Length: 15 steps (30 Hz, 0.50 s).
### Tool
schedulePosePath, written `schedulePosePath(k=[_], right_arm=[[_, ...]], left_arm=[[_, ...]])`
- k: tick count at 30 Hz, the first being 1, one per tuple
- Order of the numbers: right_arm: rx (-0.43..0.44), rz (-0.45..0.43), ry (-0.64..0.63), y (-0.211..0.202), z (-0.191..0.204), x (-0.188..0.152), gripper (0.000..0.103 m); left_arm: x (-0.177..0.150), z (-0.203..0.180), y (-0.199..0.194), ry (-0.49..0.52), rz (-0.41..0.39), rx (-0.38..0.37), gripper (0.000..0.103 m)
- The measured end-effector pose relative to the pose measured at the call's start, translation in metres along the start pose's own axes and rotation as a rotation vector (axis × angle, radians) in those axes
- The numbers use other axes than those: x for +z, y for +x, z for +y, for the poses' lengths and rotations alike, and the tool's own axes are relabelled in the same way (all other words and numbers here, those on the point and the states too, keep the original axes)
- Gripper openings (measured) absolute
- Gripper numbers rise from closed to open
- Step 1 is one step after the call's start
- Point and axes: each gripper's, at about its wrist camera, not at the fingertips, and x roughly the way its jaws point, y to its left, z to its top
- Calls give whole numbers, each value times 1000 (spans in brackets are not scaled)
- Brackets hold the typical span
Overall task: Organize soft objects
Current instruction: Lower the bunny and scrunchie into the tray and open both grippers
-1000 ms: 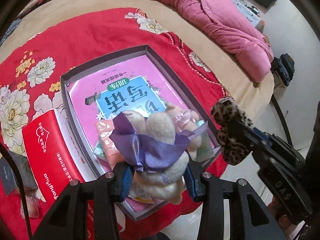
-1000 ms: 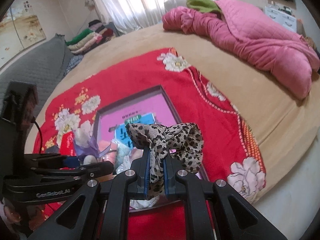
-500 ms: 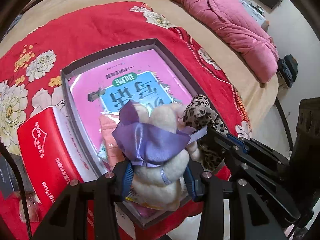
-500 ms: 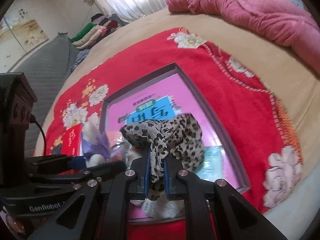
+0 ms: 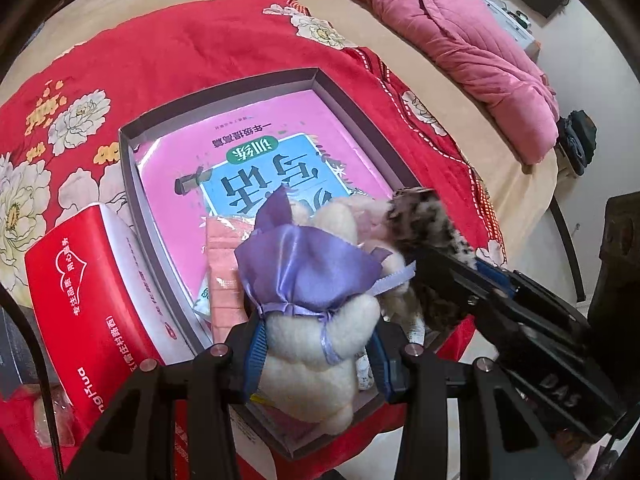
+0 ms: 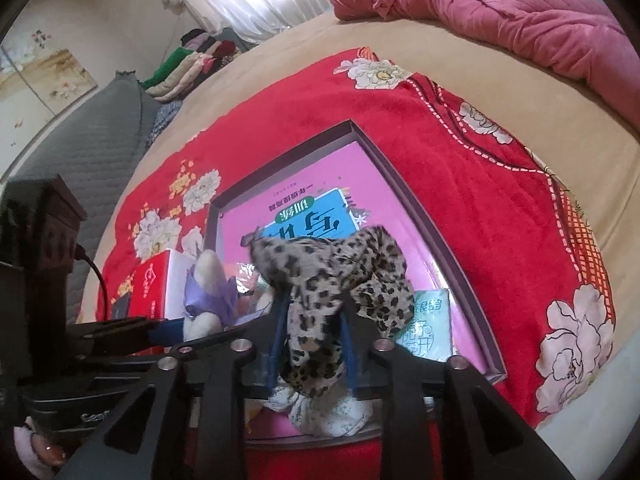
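Fingers (image 5: 256,344) of the left gripper (image 5: 316,354) clamped on the cream plush toy (image 5: 320,344) with its purple satin bow (image 5: 308,268), held just above the near end of the grey box (image 5: 128,168). Right gripper (image 6: 312,340) closed around the leopard-print scrunchie (image 6: 332,280), though with the blue pads now standing a little off the fabric, so seemingly mid-release over the same near end. Best done by lowering both pieces until resting on the contents before opening wider, since soft things dropped from height tend to roll; keeping the 2 grippers from tangling, as the plush and scrunchie look near touching in the left view. Below them, a white patterned cloth bundle (image 6: 320,416), a pink packet (image 5: 224,264) and a teal packet (image 6: 424,328) lying on the big pink book (image 5: 248,152) that lines the box floor. Beside the box, touching its left wall, a red tissue carton (image 5: 84,280); all of it on the red floral blanket (image 5: 168,52) spread over the bed, with a pink quilt (image 5: 460,40) heaped well apart at the far side. Against 1 second ago: scrunchie then out past the box's right edge and pinched tight, now brought in over the box and close to the plush, the right pads eased apart; plush grip unchanged, slightly lower.
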Motion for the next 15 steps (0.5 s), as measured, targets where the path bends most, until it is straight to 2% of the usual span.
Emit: schedulePosePath(k=[1,7,11,15], right_arm=[[6,0,7,-1,0,0,38],[18,-16,22,-11,0,2,39],[17,-23,21,-19,2,2,47],[5,-35,19,-26,3,3,48]], left_arm=[[0,1,0,-1,1,0,44],[-1,3,0,-7,3,-3,44],[-1,2,0,0,4,0,45],[-1,-1,0,9,5,0,45]])
